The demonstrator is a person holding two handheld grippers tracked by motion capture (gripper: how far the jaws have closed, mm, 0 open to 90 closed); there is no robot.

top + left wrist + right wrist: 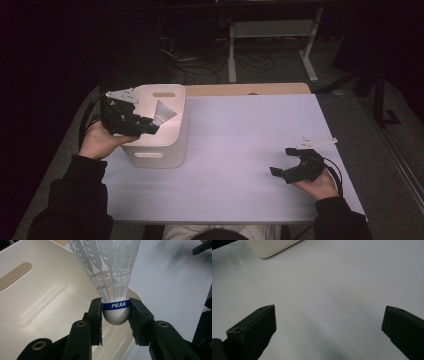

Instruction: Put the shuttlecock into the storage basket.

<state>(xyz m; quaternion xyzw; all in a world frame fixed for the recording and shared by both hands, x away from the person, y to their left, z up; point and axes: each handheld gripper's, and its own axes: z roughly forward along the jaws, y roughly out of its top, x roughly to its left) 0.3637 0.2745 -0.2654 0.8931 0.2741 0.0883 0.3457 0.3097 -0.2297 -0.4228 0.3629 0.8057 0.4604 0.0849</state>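
- The white shuttlecock [111, 277] has a round cork tip and a blue band.
- It is held above the cream bin [172, 145], skirt pointing up and away.

left hand-held gripper [150, 125] holds shuttlecock [164, 113] above white bin [160, 150] | right hand-held gripper [278, 172] low over worktop [240, 145], well apart
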